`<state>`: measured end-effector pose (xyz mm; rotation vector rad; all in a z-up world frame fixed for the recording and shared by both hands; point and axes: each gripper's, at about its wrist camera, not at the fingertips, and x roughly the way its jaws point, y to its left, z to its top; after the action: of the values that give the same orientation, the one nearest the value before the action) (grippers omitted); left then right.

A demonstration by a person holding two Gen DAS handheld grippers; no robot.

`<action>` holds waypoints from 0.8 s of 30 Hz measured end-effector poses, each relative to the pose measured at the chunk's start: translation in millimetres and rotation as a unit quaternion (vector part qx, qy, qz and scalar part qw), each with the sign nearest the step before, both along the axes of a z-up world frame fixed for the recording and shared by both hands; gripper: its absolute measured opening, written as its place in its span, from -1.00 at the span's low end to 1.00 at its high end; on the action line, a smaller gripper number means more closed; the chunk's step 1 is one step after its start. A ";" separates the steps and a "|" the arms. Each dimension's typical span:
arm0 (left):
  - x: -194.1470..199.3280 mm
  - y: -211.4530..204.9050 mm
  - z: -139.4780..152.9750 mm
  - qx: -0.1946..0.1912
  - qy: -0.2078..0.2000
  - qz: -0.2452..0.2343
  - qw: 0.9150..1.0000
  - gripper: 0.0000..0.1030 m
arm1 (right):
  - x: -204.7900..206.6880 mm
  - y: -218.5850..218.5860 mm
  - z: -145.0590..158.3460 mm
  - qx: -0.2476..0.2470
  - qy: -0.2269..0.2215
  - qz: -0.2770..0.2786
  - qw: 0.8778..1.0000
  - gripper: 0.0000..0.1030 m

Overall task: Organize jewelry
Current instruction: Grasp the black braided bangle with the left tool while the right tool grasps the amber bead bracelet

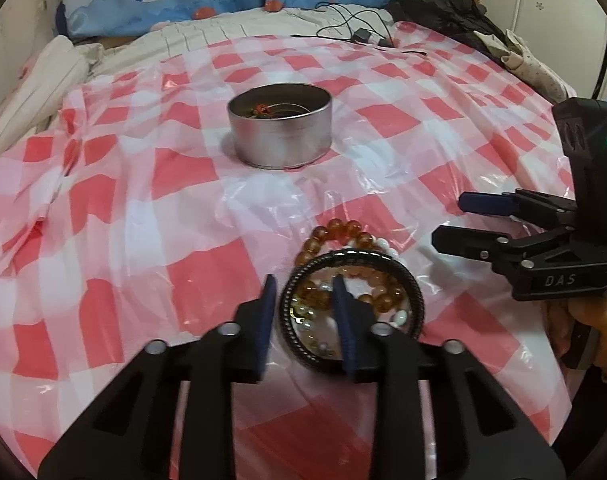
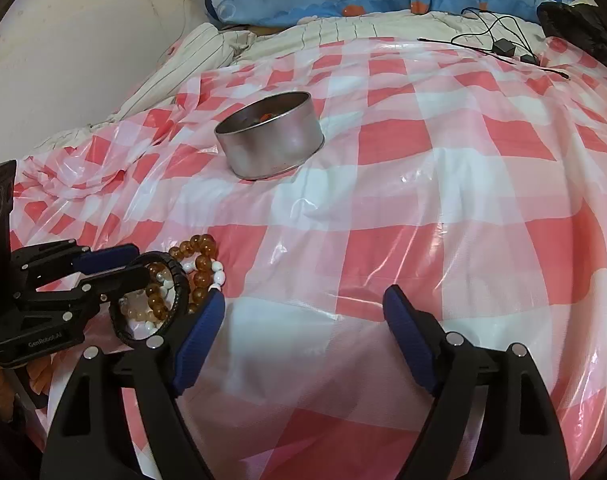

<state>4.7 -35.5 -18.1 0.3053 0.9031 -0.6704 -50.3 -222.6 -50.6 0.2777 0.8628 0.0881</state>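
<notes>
left gripper (image 1: 303, 312) straddles black bracelet (image 1: 417, 300) rim, part-open; right gripper (image 2: 303, 320) wide, holding nothing; one tin (image 1: 279, 136)

Open right tool (image 2: 305, 300) beside bracelets (image 2: 191, 276)

Black claws (image 1: 303, 312), blue pads (image 2: 407, 332), silver screws, "DAS" marking.

Between the bracelet pile (image 1: 351, 280) and the round tin (image 1: 279, 126) lies open checkered sheet (image 1: 143, 208), wrinkled but unobstructed. The tin stands alone, approachable from every side. The left tool (image 1: 303, 312) straddles the black bracelet's (image 1: 399, 264) rim; the right tool (image 2: 303, 312) hovers wide over bare sheet beside the pile.
</notes>
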 end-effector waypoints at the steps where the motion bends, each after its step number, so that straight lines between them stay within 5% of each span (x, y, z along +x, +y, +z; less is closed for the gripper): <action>1: 0.0 0.2 -0.1 0.000 0.000 0.001 1.000 -0.66 | 0.0 0.0 0.0 0.000 0.000 0.000 1.000 0.53; 3: 1.3 0.7 0.0 -0.010 0.011 0.002 1.000 -0.86 | 0.3 0.0 0.2 0.000 0.000 0.000 1.000 0.53; 8: 6.0 7.1 1.7 -0.044 0.039 0.005 0.998 -0.88 | 0.1 0.1 0.1 0.000 0.000 0.000 1.000 0.54; 14: 26.8 43.4 18.5 -0.144 0.059 0.065 0.986 -0.88 | 0.2 0.2 0.3 -0.001 0.000 0.000 1.000 0.55; 19: 45.7 70.7 11.2 -0.157 0.063 0.152 0.974 -0.88 | -6.4 9.7 8.0 -0.006 -0.023 0.004 1.000 0.55; 24: 57.7 71.0 -2.2 -0.130 0.069 0.186 0.972 -0.86 | 8.5 40.3 20.0 -0.037 -0.040 0.062 0.997 0.54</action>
<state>62.5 35.5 -20.3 -0.1457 0.9600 -0.4568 -41.9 -182.2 -30.6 0.1494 0.8009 0.1805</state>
